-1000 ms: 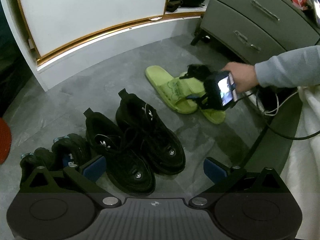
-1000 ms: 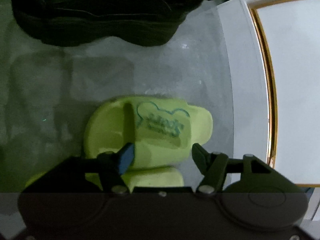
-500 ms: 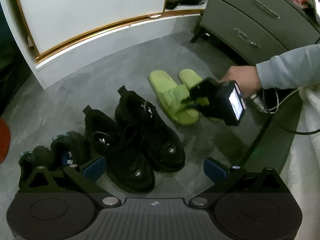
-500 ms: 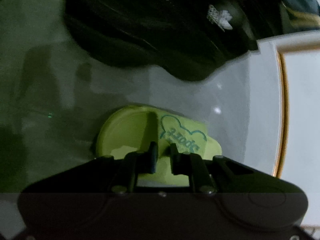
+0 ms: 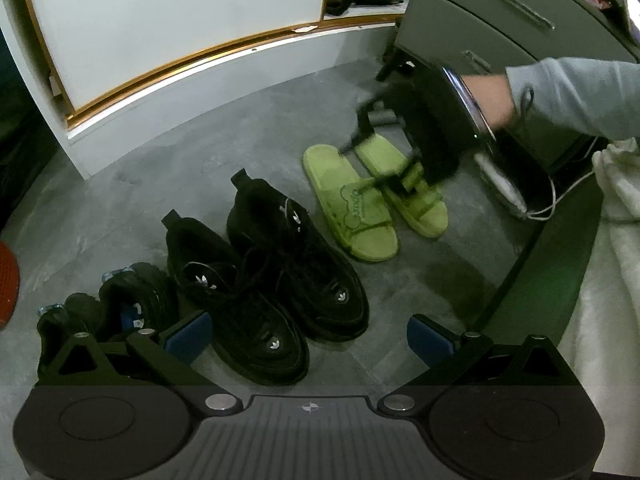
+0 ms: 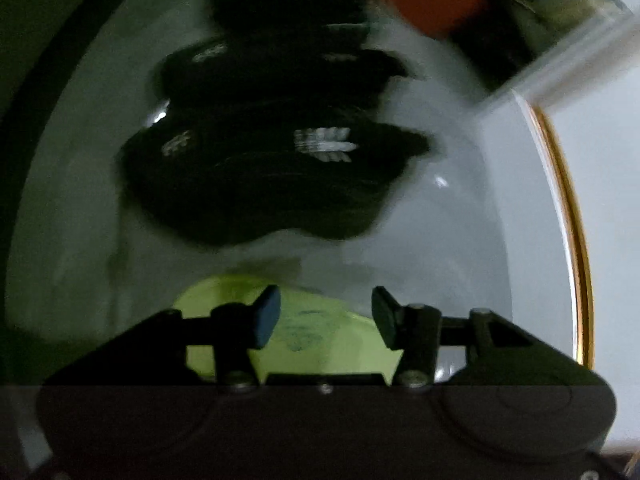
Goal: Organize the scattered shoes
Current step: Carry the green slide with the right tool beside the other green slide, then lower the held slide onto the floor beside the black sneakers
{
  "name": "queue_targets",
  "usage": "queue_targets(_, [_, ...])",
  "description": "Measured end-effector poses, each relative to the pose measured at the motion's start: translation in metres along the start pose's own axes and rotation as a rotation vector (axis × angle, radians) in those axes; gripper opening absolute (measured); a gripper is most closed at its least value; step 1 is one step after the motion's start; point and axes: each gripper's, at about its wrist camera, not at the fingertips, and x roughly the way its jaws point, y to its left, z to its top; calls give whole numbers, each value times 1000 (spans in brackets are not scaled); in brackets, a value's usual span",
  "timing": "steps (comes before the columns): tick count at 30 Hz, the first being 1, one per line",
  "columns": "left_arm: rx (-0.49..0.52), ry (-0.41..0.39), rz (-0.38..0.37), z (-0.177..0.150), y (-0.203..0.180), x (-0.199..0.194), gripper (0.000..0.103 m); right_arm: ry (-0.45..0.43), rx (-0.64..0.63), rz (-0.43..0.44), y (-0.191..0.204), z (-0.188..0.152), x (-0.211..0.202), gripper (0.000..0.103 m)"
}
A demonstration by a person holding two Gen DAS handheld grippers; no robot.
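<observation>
Two lime-green slides lie side by side on the grey floor, the left slide (image 5: 352, 204) and the right slide (image 5: 404, 188). My right gripper (image 6: 326, 316) is open and empty, lifted just above the left slide (image 6: 320, 332); it also shows in the left wrist view (image 5: 376, 168). A pair of black sneakers (image 5: 280, 276) stands to the left of the slides and shows blurred in the right wrist view (image 6: 276, 160). A smaller pair of black shoes (image 5: 116, 304) sits at the far left. My left gripper (image 5: 308, 336) is open and empty above the sneakers' toes.
A white cabinet with gold trim (image 5: 168, 32) stands behind the shoes. A grey drawer unit (image 5: 512, 16) is at the back right, with cables (image 5: 556, 200) on the floor. A white cloth (image 5: 608, 280) lies at the right. A red mat (image 5: 6, 280) is at the left edge.
My right gripper closed on the left slide's strap, shifted it beside the other slide, then opened and lifted away. The left gripper has hardly moved.
</observation>
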Motion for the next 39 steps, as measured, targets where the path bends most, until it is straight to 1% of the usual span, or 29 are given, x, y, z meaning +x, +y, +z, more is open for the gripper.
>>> queue_targets(1, [1, 2, 1, 0, 0, 1, 103, 8, 105, 34, -16, -2, 2, 49])
queue_targets(2, [2, 3, 2, 0, 0, 1, 103, 19, 176, 70, -23, -2, 7, 50])
queue_targets(3, [3, 5, 3, 0, 0, 2, 103, 42, 271, 110, -38, -2, 19, 50])
queue_targets(4, [2, 8, 5, 0, 1, 2, 103, 61, 325, 122, -35, -13, 16, 50])
queue_targets(5, [1, 10, 6, 0, 1, 3, 103, 75, 343, 129, -19, -32, 4, 50])
queue_targets(7, [-1, 9, 6, 1, 2, 3, 103, 125, 378, 152, -6, -49, 17, 50])
queue_targets(9, [-3, 8, 7, 1, 2, 3, 103, 154, 382, 176, 3, -49, 26, 49])
queue_targets(12, [7, 13, 9, 0, 1, 4, 103, 124, 376, 203, 4, -46, 30, 40])
queue_targets(13, [8, 13, 9, 0, 1, 4, 103, 124, 356, 219, 5, -46, 29, 36])
queue_targets(14, [10, 12, 11, 0, 1, 4, 103, 127, 339, 241, 11, -51, 28, 26])
queue_targets(15, [10, 11, 12, 0, 1, 4, 103, 130, 323, 264, 16, -55, 26, 21])
queue_targets(18, [5, 11, 15, 0, 2, 4, 103, 138, 322, 362, 20, -68, 12, 19])
queue_targets(20, [4, 13, 14, 0, 2, 5, 103, 126, 246, 391, 35, -66, 7, 19])
queue_targets(23, [10, 12, 13, 0, 1, 4, 103, 108, 212, 403, 43, -60, 6, 20])
queue_targets(24, [11, 11, 12, 0, 1, 4, 103, 94, 197, 404, 44, -57, 4, 17])
queue_targets(26, [11, 10, 9, -1, 1, 3, 103, 60, 189, 397, 39, -53, -5, 14])
queue_targets(28, [9, 9, 9, -1, 2, 3, 103, 48, 231, 397, 28, -53, -12, 16])
queue_targets(29, [8, 9, 9, -1, 2, 3, 103, 50, 255, 389, 22, -54, -13, 19])
queue_targets(32, [9, 10, 10, -1, 2, 4, 103, 77, 392, 377, 0, -61, -10, 33])
queue_targets(34, [11, 11, 12, -1, 1, 4, 103, 103, 459, 403, -1, -64, -4, 34])
queue_targets(36, [8, 16, 14, -1, 1, 4, 103, 142, 455, 464, 13, -60, 5, 38])
queue_targets(37, [8, 17, 14, -1, 2, 5, 103, 161, 422, 469, 22, -58, 9, 39])
queue_targets(39, [10, 16, 14, -1, 1, 4, 103, 201, 361, 438, 34, -54, 18, 38])
